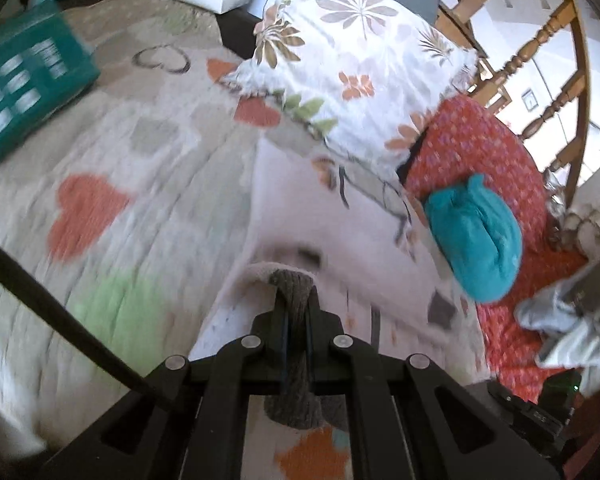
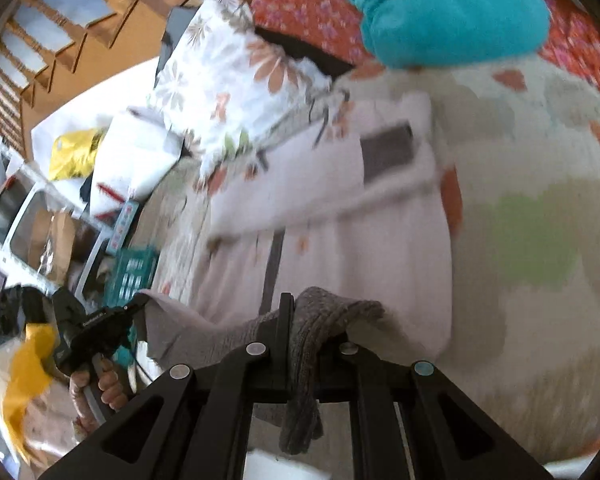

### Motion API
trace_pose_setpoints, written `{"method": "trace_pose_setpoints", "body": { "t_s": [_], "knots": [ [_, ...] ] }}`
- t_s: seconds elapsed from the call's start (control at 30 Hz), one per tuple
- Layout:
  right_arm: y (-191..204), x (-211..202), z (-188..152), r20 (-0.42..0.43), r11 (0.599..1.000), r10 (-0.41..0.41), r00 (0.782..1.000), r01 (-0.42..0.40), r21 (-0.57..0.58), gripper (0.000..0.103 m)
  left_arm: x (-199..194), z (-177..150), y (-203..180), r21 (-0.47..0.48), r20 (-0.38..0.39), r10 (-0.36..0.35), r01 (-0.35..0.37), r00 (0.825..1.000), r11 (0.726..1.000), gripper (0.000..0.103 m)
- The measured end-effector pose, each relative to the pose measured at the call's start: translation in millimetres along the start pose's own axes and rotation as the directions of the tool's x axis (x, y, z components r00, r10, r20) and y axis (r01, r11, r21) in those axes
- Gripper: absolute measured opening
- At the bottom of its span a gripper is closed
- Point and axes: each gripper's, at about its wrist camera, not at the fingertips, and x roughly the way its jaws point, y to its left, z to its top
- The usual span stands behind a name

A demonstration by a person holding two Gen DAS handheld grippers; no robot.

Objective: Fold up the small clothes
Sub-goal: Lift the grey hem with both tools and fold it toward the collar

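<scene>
A: Where is there open room on the bed?

B: The quilt (image 1: pixel 112 184) lies bare across the left and middle of the left wrist view; in the right wrist view it is bare on the right.

A: What blocks the way?

B: A floral pillow (image 1: pixel 352 68) stands at the far side, a red cushion (image 1: pixel 488 152) beside it, and a teal bundle (image 1: pixel 476 236) rests against the cushion. A green crate (image 1: pixel 24 88) sits at the far left edge. A pale garment (image 2: pixel 332 216) is spread across the quilt ahead of both grippers. Wooden railings (image 1: pixel 540 40) rise beyond the pillow
</scene>
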Motion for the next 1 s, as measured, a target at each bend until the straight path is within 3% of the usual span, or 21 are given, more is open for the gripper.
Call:
{"method": "trace_pose_setpoints", "body": {
  "t_s": [0.17,0.4,0.63,0.7,0.73,0.77,0.83,1.0],
  "knots": [
    [-12,41,61,0.024,0.998,-0.051,0.998,0.050,0.050,0.007,60,44,-17,-0.016,-0.007,0.024,-0.025,1.000,1.000,0.006],
    [-50,107,127,-0.006,0.986,-0.113,0.994,0.113,0.125,0.007,140,91,-35,-0.026,-0.029,0.048,-0.049,0.998,0.998,0.006],
    [-86,152,169,0.019,0.978,-0.076,0.997,0.071,0.197,0.009,170,118,-29,-0.070,0.005,0.077,-0.076,0.997,0.995,0.013],
    [-91,159,175,0.029,0.977,-0.106,0.994,0.098,0.190,0.014,169,120,-21,-0.104,0.022,0.093,-0.091,0.995,0.990,0.024],
    [-91,161,176,0.035,0.976,-0.135,0.990,0.127,0.179,0.027,168,121,-16,-0.126,0.021,0.094,-0.091,0.995,0.988,0.031],
    [-90,160,176,0.049,0.970,-0.194,0.980,0.185,0.155,0.049,166,122,-13,-0.144,0.022,0.088,-0.084,0.996,0.986,0.034],
    [-90,154,176,0.081,0.964,-0.233,0.969,0.220,0.148,0.065,161,123,-10,-0.164,0.026,0.082,-0.076,0.996,0.983,0.035],
    [-93,128,176,0.127,0.955,-0.267,0.955,0.245,0.166,0.065,146,117,-21,-0.104,0.012,0.097,-0.095,0.995,0.990,0.044]
  ]
}}
